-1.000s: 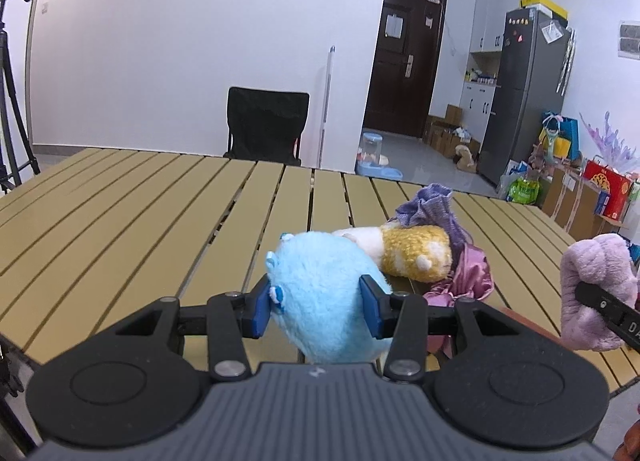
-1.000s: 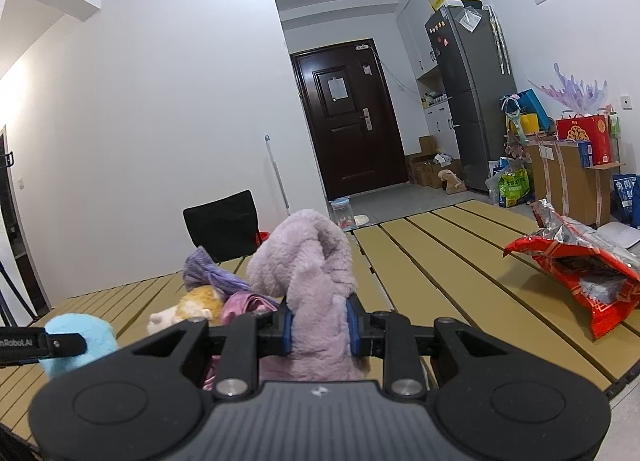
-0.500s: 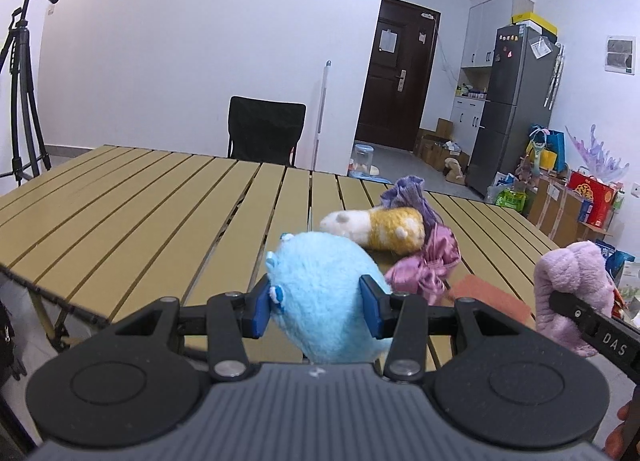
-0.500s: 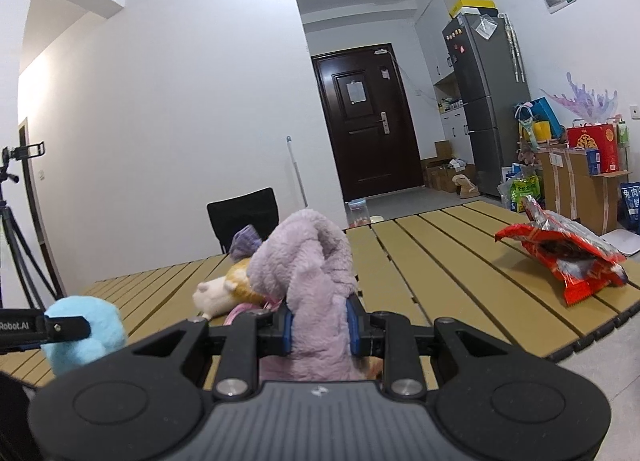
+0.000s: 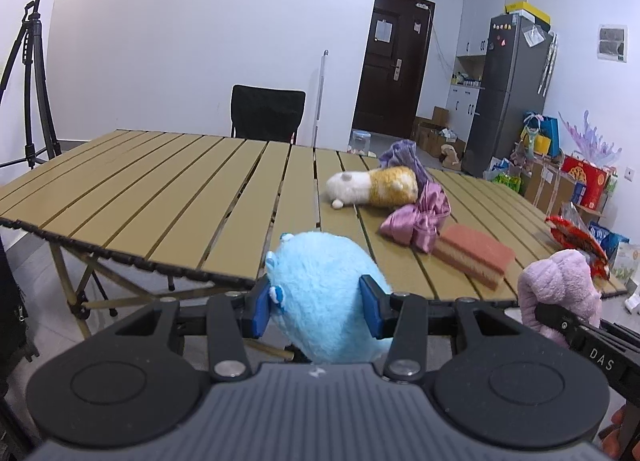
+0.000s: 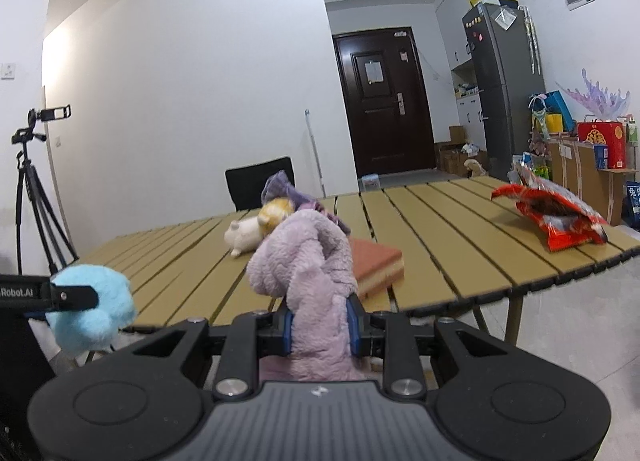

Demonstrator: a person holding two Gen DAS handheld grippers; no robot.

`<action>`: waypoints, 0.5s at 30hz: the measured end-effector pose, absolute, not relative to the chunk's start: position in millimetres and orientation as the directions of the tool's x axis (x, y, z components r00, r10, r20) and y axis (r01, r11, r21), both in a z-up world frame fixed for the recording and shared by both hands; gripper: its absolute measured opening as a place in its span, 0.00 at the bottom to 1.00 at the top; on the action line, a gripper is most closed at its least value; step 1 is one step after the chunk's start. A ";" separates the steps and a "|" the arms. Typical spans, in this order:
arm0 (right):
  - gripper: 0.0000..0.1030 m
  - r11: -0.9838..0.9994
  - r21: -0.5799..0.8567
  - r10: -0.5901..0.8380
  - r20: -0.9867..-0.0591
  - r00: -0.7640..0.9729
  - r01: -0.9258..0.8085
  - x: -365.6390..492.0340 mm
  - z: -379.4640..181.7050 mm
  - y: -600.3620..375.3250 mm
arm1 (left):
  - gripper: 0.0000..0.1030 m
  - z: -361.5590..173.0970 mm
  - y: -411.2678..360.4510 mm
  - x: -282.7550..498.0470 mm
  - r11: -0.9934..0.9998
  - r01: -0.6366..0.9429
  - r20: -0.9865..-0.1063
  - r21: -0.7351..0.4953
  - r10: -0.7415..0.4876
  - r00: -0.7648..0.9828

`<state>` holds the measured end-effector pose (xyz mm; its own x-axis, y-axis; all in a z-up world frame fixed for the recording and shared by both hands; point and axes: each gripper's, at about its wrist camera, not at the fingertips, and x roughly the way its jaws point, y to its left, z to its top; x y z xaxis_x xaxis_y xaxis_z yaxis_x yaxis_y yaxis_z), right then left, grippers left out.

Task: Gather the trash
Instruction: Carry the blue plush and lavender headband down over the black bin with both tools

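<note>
both tongs are clamped on soft toys, the left gripper (image 5: 316,311) squeezing a blue plush (image 5: 326,301) at lower centre and the right gripper (image 6: 320,327) a lilac plush (image 6: 306,281), while the red snack bag (image 6: 554,219) lies mid-right on the slatted table (image 6: 440,237), so trash may go uncollected because neither jaw is free.
</note>
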<state>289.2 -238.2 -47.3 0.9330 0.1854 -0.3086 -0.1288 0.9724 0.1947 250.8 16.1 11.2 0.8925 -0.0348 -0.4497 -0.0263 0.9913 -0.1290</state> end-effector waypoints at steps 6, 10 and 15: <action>0.24 0.974 0.182 0.194 -0.353 0.915 -0.136 263.4 -60.7 -232.5 | 0.44 -1.2 18.0 229.4 0.994 -0.029 -0.482 -0.108 -0.027 0.876; 0.24 0.975 0.166 0.199 -0.381 0.903 -0.144 247.8 -69.0 -228.7 | 0.44 -11.4 19.0 217.2 0.995 -0.030 -0.508 -0.093 -0.022 0.861; 0.24 0.977 0.146 0.203 -0.419 0.885 -0.155 233.1 -77.2 -224.2 | 0.44 -25.3 18.5 202.2 0.997 -0.027 -0.537 -0.073 -0.016 0.844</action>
<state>233.1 -224.2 -77.2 0.8851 0.2032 -0.4187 -0.1552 0.9770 0.1463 202.2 18.5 -25.3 0.8437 -0.0161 -0.5366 -0.0274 0.9970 -0.0729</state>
